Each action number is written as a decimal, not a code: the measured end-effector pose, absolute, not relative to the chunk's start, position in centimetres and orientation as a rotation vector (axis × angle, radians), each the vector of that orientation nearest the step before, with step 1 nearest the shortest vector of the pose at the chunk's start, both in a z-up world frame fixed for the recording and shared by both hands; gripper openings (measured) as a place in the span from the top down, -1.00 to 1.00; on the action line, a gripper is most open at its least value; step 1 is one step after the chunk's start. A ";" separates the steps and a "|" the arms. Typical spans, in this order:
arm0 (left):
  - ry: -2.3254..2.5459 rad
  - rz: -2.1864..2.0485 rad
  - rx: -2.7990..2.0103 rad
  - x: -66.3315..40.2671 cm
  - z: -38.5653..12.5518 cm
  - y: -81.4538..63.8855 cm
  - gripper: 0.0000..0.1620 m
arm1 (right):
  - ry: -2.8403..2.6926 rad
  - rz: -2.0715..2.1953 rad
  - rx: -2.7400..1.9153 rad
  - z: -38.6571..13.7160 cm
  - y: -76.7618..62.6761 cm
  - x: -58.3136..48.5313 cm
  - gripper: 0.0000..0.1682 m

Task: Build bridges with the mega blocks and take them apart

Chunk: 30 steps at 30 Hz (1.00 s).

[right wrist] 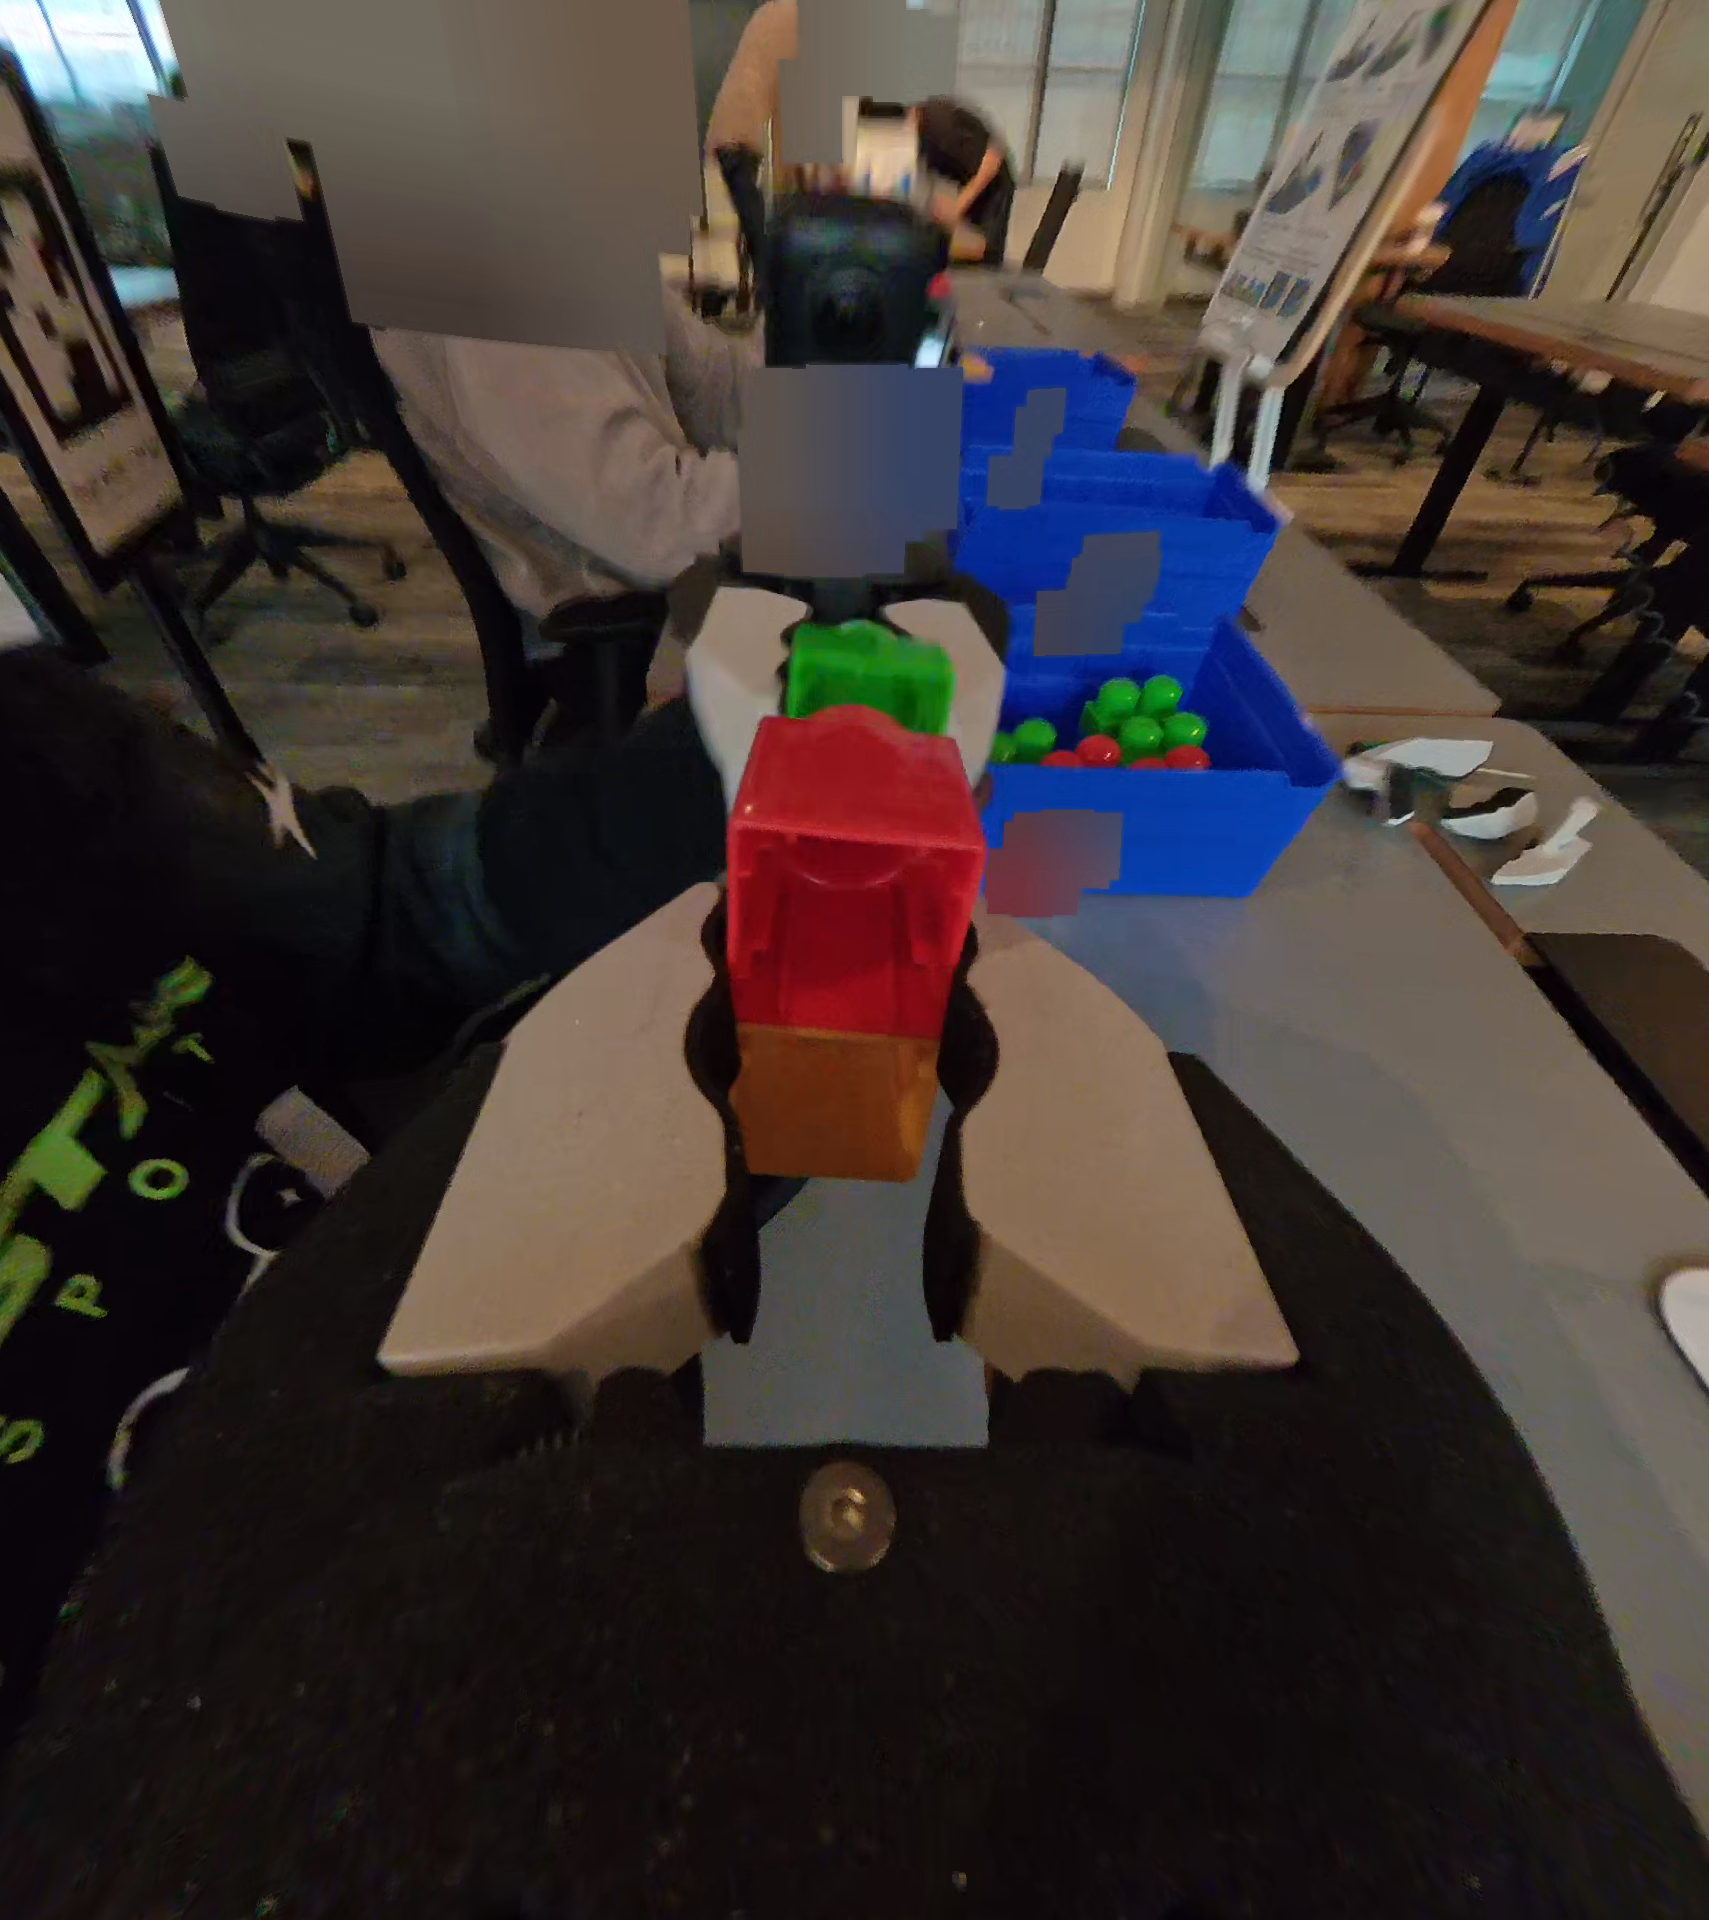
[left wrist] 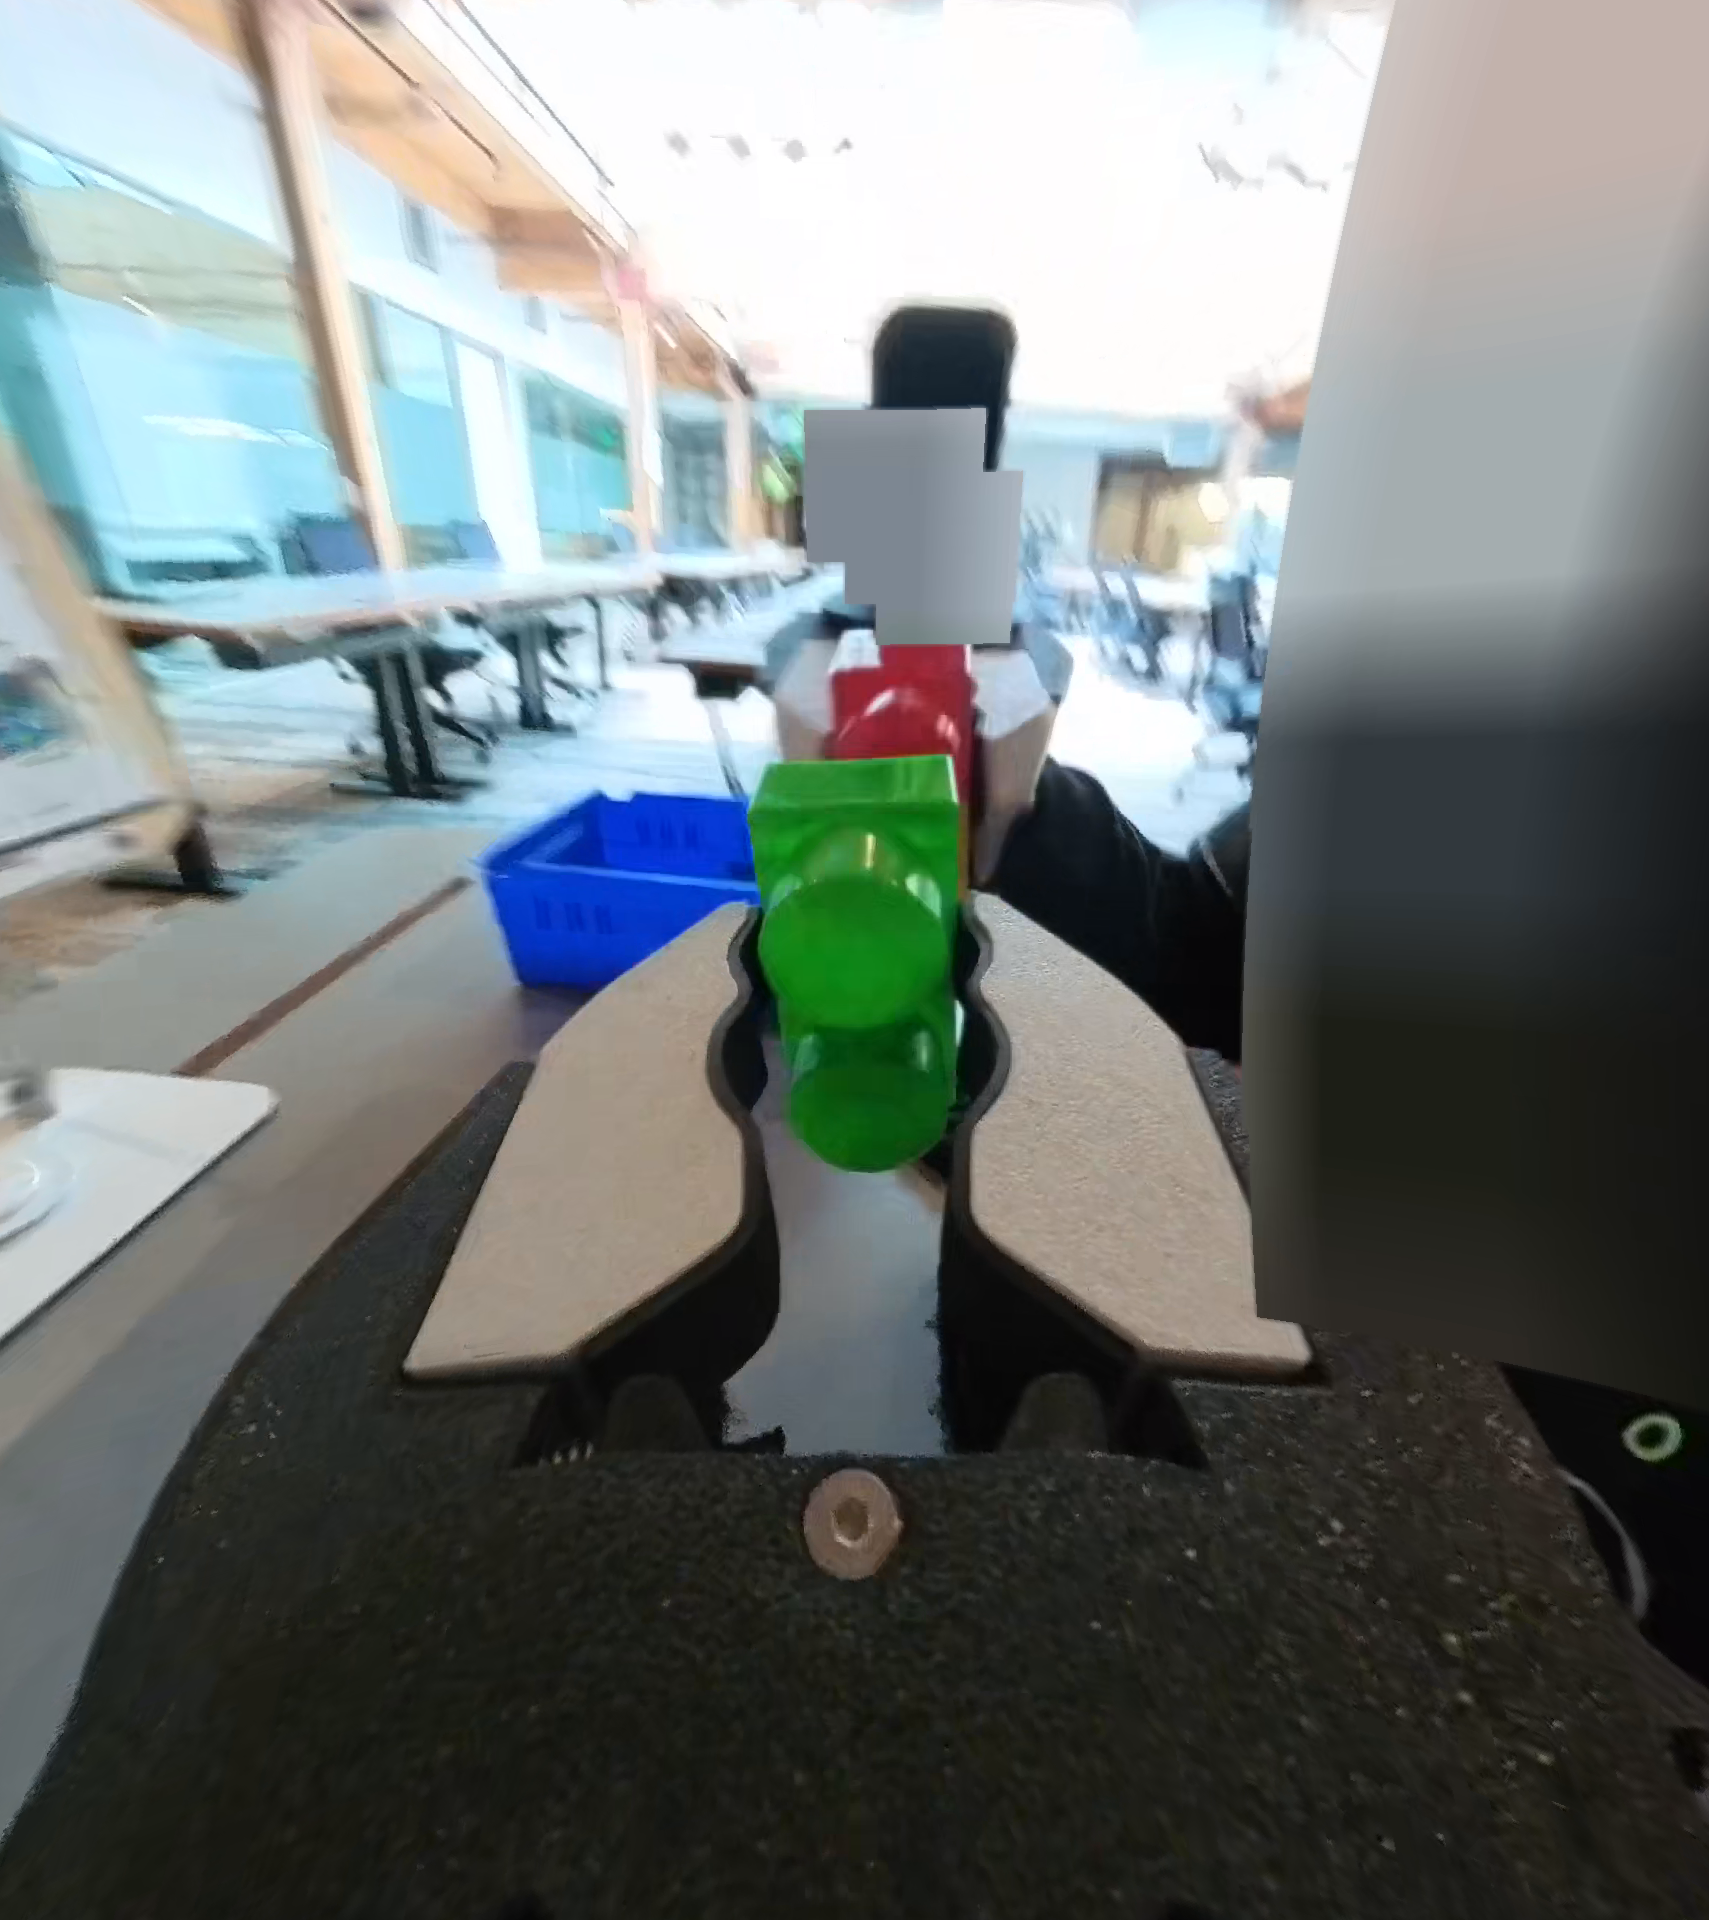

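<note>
The green block sits at the centre of the left wrist view, clamped between the 2 fingers of the left tool, its 2 round studs facing the camera. Straight behind it, just above centre, the red block is held by the right tool, and the 2 blocks meet end to end. In the right wrist view the right tool grips the red block at the centre of the frame, with an orange-brown block joined below it. The green block shows just above, in the left tool. A blue bin at right of centre holds more green and red blocks on the grey table.
</note>
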<state>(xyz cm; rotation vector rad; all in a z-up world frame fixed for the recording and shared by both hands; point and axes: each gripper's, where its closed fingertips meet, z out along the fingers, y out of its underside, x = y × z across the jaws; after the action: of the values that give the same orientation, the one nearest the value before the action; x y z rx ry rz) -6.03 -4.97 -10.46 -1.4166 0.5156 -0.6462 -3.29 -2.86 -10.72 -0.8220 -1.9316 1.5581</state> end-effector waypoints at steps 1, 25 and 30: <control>0.460 -0.649 -1.380 -8.1 -9.9 -6.2 0.58 | -1.874 1.594 -0.847 -9.6 -1.1 -2.4 0.58; 0.467 -0.697 -1.326 -9.9 -10.4 -6.5 0.58 | -1.742 1.369 -0.986 -8.3 6.4 1.6 0.57; 0.469 -0.705 -1.325 -9.9 -10.7 -6.2 0.58 | -1.673 1.285 -1.050 -8.3 9.6 3.3 0.57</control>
<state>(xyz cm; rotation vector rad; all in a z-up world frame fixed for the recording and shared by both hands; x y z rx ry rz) -9.90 -6.24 -10.66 -1.3251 0.4687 -0.7049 3.35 9.61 -8.28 -1.0497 -1.6729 1.2845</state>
